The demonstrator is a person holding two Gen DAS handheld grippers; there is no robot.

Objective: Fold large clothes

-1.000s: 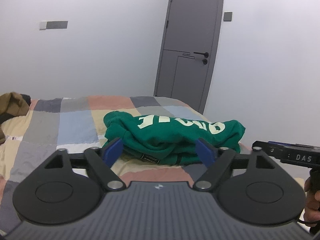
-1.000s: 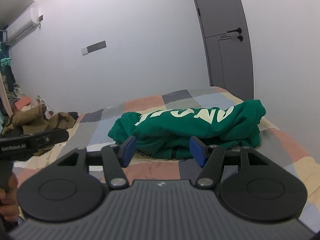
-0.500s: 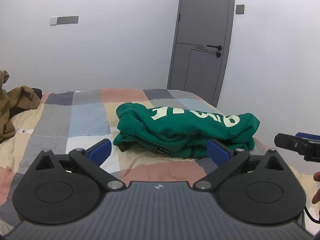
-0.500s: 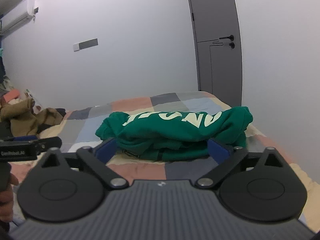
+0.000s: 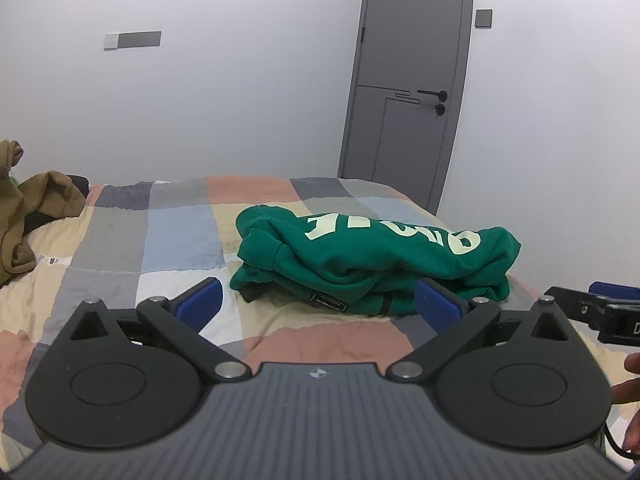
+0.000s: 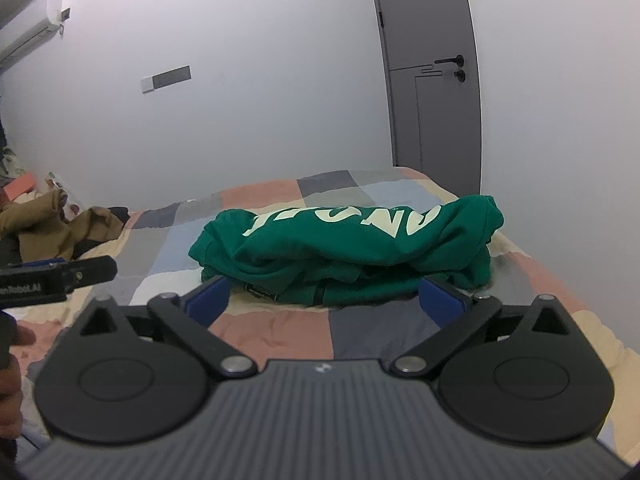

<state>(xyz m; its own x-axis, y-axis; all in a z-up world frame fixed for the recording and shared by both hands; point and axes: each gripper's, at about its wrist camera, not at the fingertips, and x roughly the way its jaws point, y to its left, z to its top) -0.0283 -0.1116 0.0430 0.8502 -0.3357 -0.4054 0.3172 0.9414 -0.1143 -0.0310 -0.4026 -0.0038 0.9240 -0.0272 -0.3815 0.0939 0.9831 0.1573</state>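
Note:
A green sweatshirt (image 5: pixel 372 264) with pale lettering lies folded into a thick bundle on the patchwork bedspread (image 5: pixel 120 240); it also shows in the right wrist view (image 6: pixel 352 248). My left gripper (image 5: pixel 318 304) is open and empty, held back from the bundle's near edge. My right gripper (image 6: pixel 326 298) is open and empty, also just short of the bundle. Each gripper shows at the edge of the other's view: the right one (image 5: pixel 600 312) and the left one (image 6: pixel 56 276).
Brown clothes (image 5: pixel 24 216) are heaped at the bed's far left, also in the right wrist view (image 6: pixel 52 228). A grey door (image 5: pixel 404 92) stands in the white wall behind the bed. The bed's right edge runs close to the wall.
Both grippers have opened wider and drawn back from the green bundle. The bundle has stayed where it lay.

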